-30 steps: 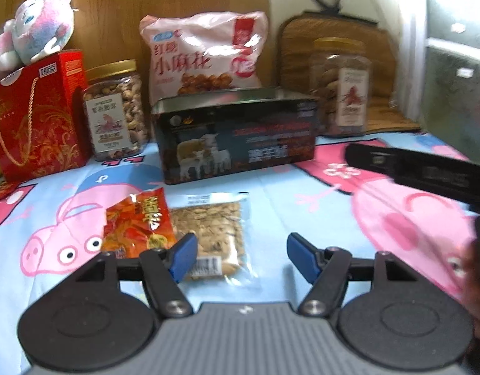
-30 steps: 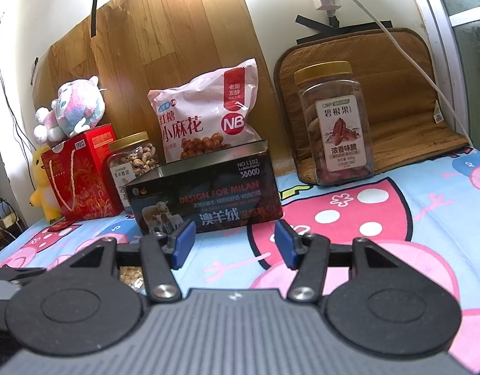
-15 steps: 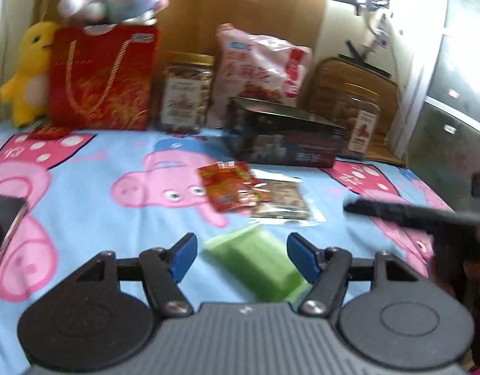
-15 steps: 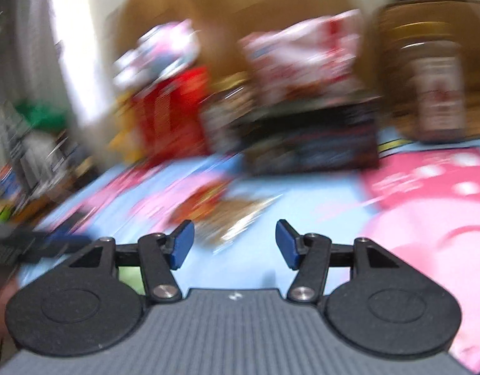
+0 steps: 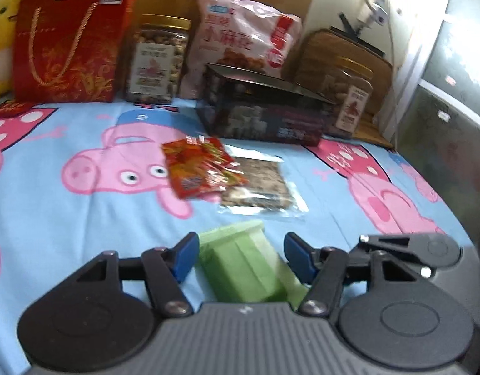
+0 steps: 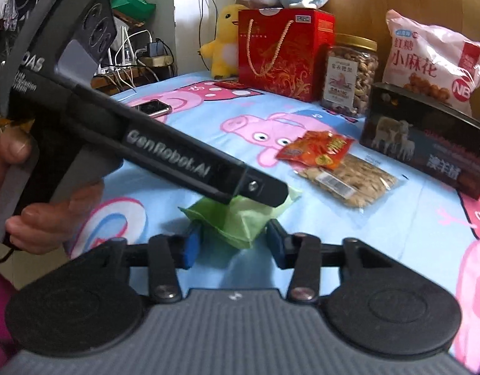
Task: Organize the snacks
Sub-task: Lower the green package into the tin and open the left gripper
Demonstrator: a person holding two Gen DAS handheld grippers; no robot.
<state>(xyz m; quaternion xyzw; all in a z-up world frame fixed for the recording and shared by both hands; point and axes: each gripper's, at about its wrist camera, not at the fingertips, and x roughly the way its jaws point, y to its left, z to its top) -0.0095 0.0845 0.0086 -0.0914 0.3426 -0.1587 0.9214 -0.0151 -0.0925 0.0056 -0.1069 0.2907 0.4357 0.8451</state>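
Green packet lies between both closing grippers, left gripper and right gripper, neither squeezing it.

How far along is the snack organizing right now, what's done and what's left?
Nothing looks put away yet. Both grippers are closing around the green packet: it lies between the left gripper pads and the right gripper pads, not clearly pinched. The red snack packet and clear seed packet lie loose on the sheet in front of the dark tin.
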